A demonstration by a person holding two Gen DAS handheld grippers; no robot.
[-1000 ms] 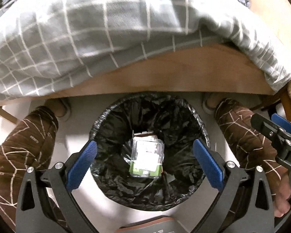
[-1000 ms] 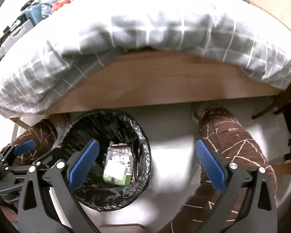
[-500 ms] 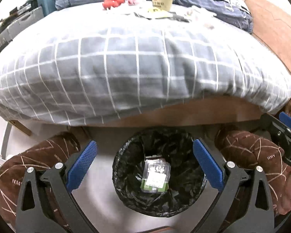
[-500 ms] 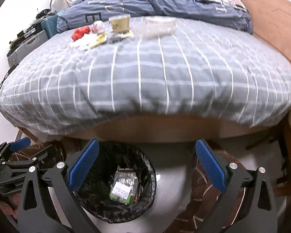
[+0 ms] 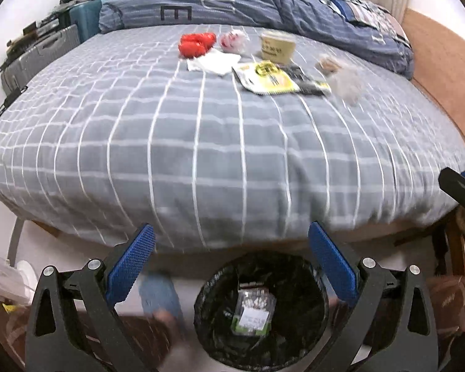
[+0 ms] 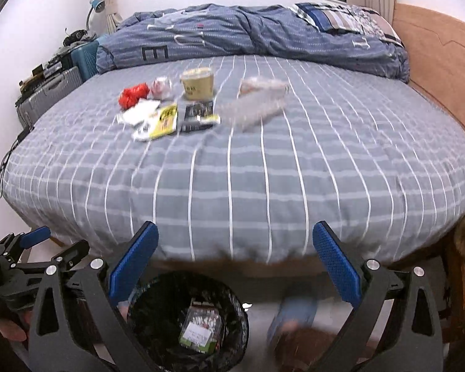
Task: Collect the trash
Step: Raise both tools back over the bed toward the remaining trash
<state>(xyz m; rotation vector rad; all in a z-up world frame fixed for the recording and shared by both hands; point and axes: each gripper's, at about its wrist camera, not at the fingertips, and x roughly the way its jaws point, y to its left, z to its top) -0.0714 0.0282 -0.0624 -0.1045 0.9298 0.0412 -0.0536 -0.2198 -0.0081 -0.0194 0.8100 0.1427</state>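
A black-lined trash bin stands on the floor by the bed, with a clear plastic box inside. Litter lies far back on the grey checked bed: a red crumpled wrapper, a paper cup, a yellow packet, white paper, a clear plastic tray. My left gripper is open and empty above the bin. My right gripper is open and empty too, a little right of the bin.
A rumpled blue duvet lies across the far side of the bed. Grey suitcases stand at the left wall. A wooden headboard rises on the right. The person's feet in blue slippers flank the bin.
Both grippers have risen and tilted up from the bin, so the bed top and its litter now show. Both stay open, and the box stays in the bin.
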